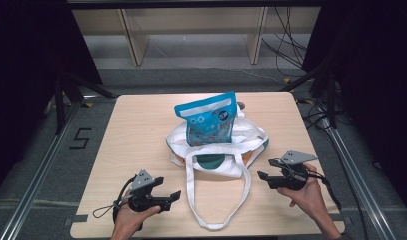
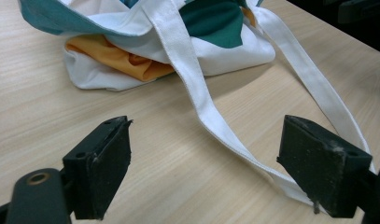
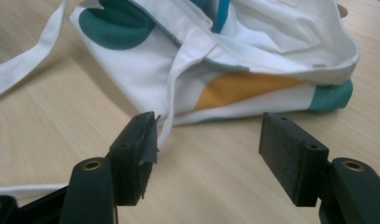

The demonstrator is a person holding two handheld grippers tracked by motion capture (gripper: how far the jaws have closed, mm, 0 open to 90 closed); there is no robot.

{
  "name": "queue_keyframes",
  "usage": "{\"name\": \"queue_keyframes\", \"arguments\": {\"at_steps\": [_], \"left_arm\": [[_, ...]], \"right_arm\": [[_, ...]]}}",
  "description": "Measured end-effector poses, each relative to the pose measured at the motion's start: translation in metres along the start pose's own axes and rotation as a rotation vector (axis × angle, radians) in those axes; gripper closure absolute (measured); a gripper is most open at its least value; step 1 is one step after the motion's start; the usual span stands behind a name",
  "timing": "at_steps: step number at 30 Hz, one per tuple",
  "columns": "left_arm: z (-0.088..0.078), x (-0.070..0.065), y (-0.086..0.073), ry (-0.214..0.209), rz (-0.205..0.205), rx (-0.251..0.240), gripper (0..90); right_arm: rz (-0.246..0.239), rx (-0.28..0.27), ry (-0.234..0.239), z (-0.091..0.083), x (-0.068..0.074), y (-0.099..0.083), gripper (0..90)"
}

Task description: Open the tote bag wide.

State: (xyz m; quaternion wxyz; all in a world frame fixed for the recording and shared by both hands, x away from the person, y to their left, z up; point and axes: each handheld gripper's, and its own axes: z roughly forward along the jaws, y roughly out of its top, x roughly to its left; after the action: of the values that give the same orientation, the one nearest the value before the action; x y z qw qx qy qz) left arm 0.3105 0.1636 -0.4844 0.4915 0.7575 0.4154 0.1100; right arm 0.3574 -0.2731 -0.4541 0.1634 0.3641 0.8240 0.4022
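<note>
The white canvas tote bag with teal and orange patches (image 1: 216, 150) lies slumped at the centre of the light wooden table (image 1: 131, 130), ahead of both sets of fingers and apart from them. A blue printed snack pouch (image 1: 209, 120) stands upright in its mouth. The long white strap loop (image 1: 218, 200) trails toward the person, between the two grippers.

The left gripper (image 1: 173, 196) has wide jaws with nothing gripped; the strap passes just ahead of its fingers (image 2: 103, 163). The right gripper (image 1: 263, 175) also stands wide and empty, its fingers (image 3: 290, 154) near the bag's edge.
</note>
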Motion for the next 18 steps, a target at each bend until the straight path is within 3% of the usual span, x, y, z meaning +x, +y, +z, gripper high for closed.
{"name": "queue_keyframes", "arguments": {"at_steps": [4,5,6,9,12,13,15,18], "left_arm": [[-0.002,-0.001,-0.005,0.012,-0.005,0.002,16.2],[-0.003,-0.003,-0.007,0.012,-0.017,-0.002,16.2],[-0.003,-0.004,-0.008,0.008,-0.023,-0.007,16.2],[-0.004,-0.006,-0.012,0.012,-0.011,0.005,16.2],[-0.005,-0.009,-0.014,0.007,-0.01,0.015,16.2],[-0.005,-0.011,-0.015,0.005,-0.022,0.007,16.2],[-0.005,-0.011,-0.015,-0.005,-0.007,0.015,16.2],[-0.005,-0.011,-0.016,0.003,-0.021,0.014,16.2]], "right_arm": [[0.02,0.006,-0.007,-0.006,0.004,-0.011,37.3],[0.041,0.029,0.009,-0.009,0.007,-0.021,37.1],[0.007,0.027,-0.001,-0.01,0.005,-0.026,37.1],[0.015,0.046,0.0,-0.016,0.007,-0.038,36.9],[0.045,0.052,-0.009,-0.022,0.008,-0.047,36.7],[0.044,0.055,-0.001,-0.023,0.006,-0.049,36.7],[0.041,0.041,-0.015,-0.025,0.003,-0.052,36.7],[0.049,0.063,0.001,-0.025,0.002,-0.056,36.6]]}}
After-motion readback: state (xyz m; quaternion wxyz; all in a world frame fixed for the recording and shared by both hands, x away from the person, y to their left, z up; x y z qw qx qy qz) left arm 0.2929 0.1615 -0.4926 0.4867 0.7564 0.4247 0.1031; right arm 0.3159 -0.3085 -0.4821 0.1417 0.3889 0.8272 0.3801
